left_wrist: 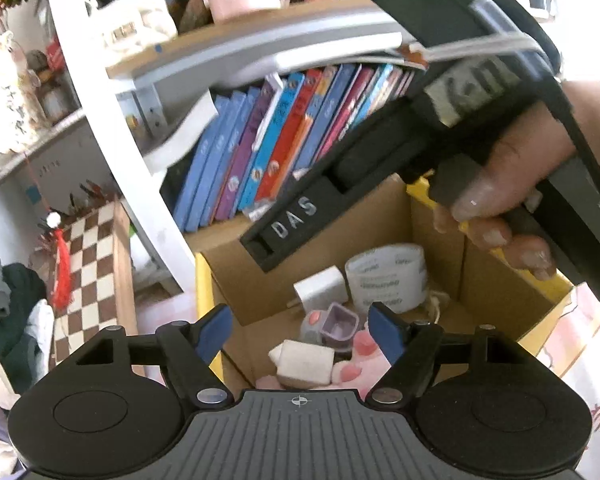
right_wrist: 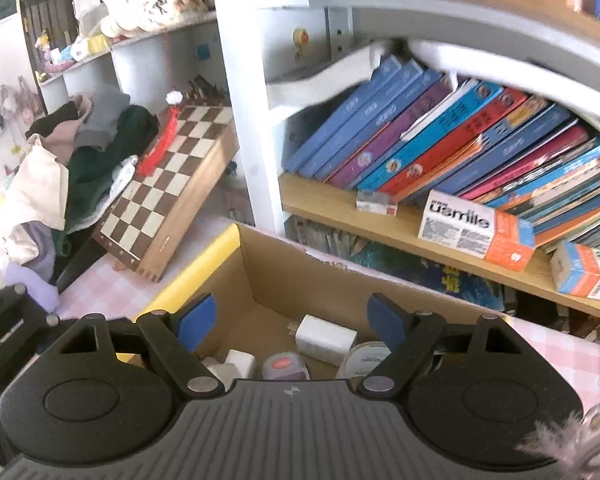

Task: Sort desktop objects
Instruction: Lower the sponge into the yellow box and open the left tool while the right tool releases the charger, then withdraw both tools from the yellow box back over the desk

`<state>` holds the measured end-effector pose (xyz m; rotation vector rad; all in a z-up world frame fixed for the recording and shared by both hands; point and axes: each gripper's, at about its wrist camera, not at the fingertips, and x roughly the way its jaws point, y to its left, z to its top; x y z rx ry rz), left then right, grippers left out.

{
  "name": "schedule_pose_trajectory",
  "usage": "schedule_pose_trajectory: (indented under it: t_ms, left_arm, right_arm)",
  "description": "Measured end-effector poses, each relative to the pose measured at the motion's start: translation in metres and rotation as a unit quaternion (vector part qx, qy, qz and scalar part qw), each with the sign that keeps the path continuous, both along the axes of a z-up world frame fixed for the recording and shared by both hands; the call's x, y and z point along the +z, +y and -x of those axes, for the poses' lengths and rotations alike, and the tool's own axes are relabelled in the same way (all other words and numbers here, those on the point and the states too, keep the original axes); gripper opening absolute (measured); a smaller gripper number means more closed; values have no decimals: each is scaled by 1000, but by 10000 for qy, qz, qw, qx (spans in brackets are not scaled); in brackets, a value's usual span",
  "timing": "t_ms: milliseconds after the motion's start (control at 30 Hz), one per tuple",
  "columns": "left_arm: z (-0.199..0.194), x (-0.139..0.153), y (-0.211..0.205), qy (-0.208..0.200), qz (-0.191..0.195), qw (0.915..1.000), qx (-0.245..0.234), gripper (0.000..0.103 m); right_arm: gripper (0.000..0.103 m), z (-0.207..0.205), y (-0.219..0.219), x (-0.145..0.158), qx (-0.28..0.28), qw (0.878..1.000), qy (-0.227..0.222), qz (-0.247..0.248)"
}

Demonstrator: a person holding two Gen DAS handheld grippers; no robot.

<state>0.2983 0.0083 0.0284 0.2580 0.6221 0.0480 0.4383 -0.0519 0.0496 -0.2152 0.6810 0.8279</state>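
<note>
One view only, person's hand (left_wrist: pixel 512 184), other, orange-white carton (right_wrist: pixel 476 232)

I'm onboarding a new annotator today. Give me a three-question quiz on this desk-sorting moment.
1. True or false: the left gripper is clamped on an object.
2. Multiple choice: where does the white charger lie? A) on the bookshelf B) inside the cardboard box C) on the chessboard
3. Short answer: what leans in a row on the shelf behind the box?

Key
1. False: its jaws stand apart with nothing between the pads; the right gripper is open too.
2. B
3. The books, slanted to one side.
</note>
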Motion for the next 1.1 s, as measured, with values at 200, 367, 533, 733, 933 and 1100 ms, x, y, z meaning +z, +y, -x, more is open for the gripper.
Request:
schedule_pose_trajectory:
  t_ms: [200, 367, 533, 733, 933, 1100]
  left_arm:
    - [28, 13, -2, -208, 113, 9997, -61, 82]
    - [59, 19, 2, -238, 284, 9993, -62, 82]
    - [92, 22, 9, -242, 436, 9987, 59, 83]
    - [132, 19, 15, -221, 586, 9978, 202, 83]
    - [166, 15, 18, -196, 634, 9975, 253, 83]
    - [192, 11, 19, -182, 634, 9975, 261, 86]
  right_arm:
    - [83, 31, -19, 15, -211, 9995, -226, -101]
    - [84, 61, -39, 24, -444, 9982, -342, -192]
    - [84, 98, -60, 27, -676, 9965, -462, -189]
    - [85, 152, -84, 22, -960, 9939, -529, -116]
    - [85, 204, -101, 13, -1232, 9907, -574, -32]
    - [86, 241, -110, 3, -1417, 9889, -435, -5]
